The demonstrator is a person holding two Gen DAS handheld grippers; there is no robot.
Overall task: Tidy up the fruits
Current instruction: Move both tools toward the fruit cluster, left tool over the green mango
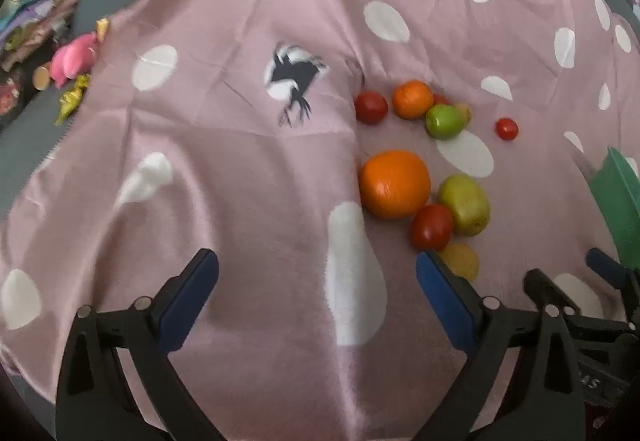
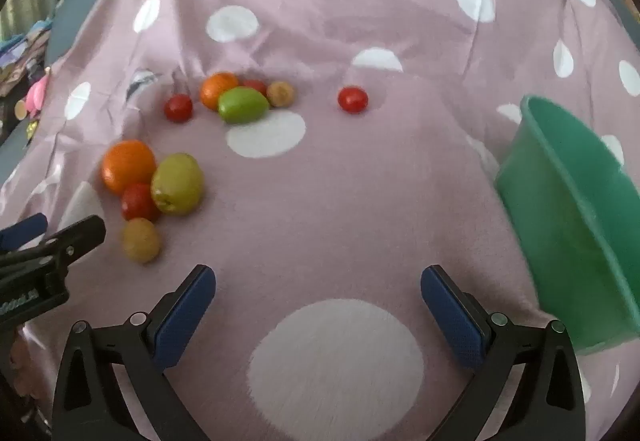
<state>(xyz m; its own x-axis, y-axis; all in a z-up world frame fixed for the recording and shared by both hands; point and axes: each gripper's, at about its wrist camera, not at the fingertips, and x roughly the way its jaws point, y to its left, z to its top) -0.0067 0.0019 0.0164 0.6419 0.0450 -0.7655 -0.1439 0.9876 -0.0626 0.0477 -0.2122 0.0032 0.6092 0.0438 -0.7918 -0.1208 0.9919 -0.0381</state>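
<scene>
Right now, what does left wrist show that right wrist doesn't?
Left wrist only: the black bird print and the pink toy at the cloth's edge. Right wrist only: the green basin's whole inside; the left view catches just its corner. Both: the large orange, the lone red tomato, and the left gripper and right gripper, both open.

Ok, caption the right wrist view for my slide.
Open right gripper above spotted sheet, fruit left, green basin right.
</scene>
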